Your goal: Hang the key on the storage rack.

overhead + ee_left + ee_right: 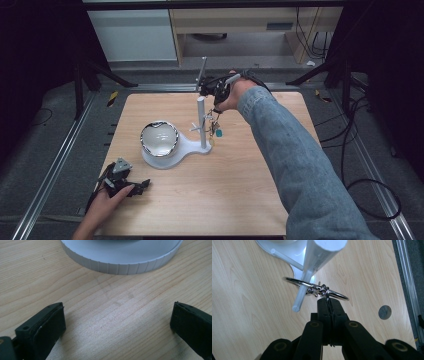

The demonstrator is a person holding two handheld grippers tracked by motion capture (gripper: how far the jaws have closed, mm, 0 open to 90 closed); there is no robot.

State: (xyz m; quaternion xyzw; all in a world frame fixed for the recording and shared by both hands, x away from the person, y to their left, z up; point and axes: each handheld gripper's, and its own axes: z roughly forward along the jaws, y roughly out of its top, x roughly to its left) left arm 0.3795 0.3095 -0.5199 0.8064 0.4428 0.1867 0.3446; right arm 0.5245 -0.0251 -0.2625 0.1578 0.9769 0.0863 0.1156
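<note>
A white stand (202, 122) with an upright post and short side pegs rises from a round base (120, 257) on the wooden table (225, 190). A shiny metal bowl (159, 138) sits on that base. My right gripper (328, 301) is shut on a bunch of keys just below their metal ring (315, 287), which loops around a slanted peg (299, 298) beside the post (322, 255). From above, the right gripper (216, 105) sits beside the post top, with keys and a teal tag (218, 133) hanging below. My left gripper (117, 308) rests open on the table before the base, nothing between its jaws.
The left gripper (125, 181) lies near the table's front left corner. A dark round spot (384, 312) marks the wood right of the stand. Metal rails (60, 160) run along both sides of the table, and cables (370, 185) trail on the floor at the right.
</note>
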